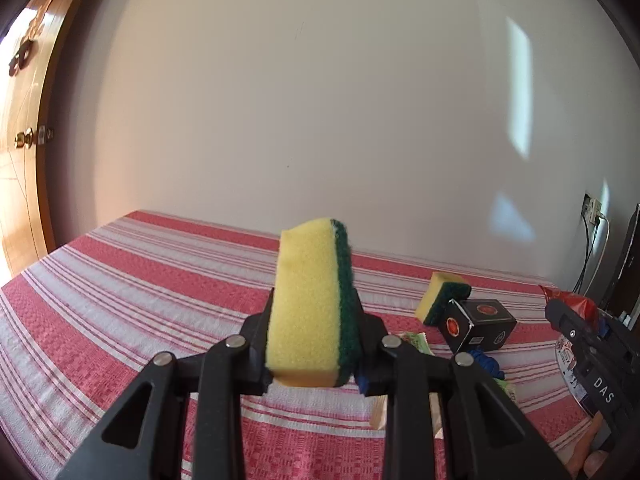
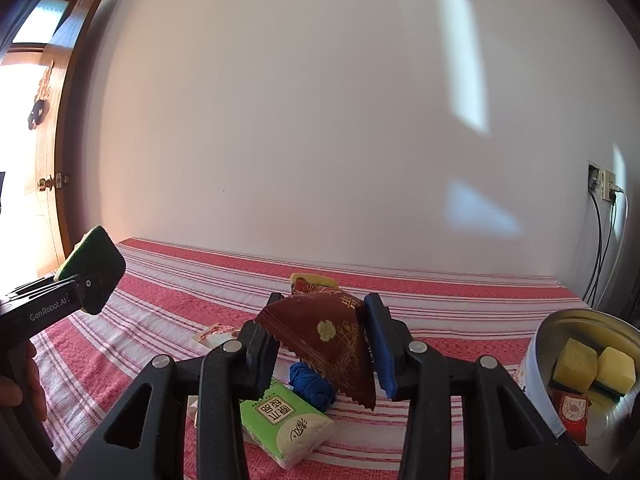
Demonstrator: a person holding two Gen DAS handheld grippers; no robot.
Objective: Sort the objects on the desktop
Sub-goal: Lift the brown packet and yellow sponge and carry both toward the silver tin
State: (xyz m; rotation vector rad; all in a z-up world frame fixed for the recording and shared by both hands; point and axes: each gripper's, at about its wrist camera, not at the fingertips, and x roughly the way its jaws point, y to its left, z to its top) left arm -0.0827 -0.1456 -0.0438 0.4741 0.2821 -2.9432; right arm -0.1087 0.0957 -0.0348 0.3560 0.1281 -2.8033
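Sponge (image 1: 310,304), yellow with green scourer, stands pinched in the left gripper (image 1: 314,344); right gripper (image 2: 320,340) clamps a maroon snack packet (image 2: 328,344), metal tin (image 2: 538,344) at its right.

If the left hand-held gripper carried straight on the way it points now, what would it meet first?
Probably nothing nearby: past the sponge in the left hand-held gripper lies bare striped tablecloth, then the wall. Depth is uncertain.
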